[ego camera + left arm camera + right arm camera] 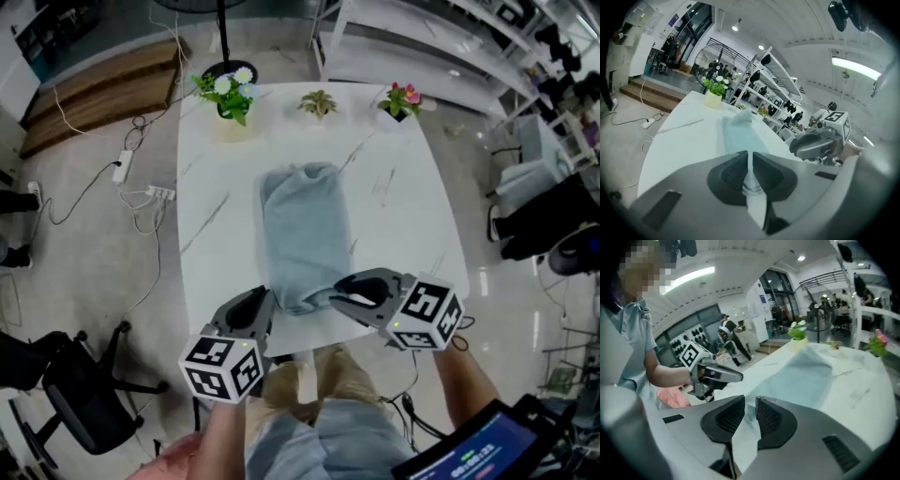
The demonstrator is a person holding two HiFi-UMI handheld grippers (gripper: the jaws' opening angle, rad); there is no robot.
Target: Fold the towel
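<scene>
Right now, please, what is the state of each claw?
Left claw: closed, holding the near edge of the towel.
Right claw: closed, holding the towel at its near right corner.

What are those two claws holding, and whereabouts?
Both pinch the pale blue cloth towel at its near edge: left gripper at the left corner, right gripper at the right corner.

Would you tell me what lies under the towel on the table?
Only the white table shows around the towel; whatever is beneath its folds is covered from view.
</scene>
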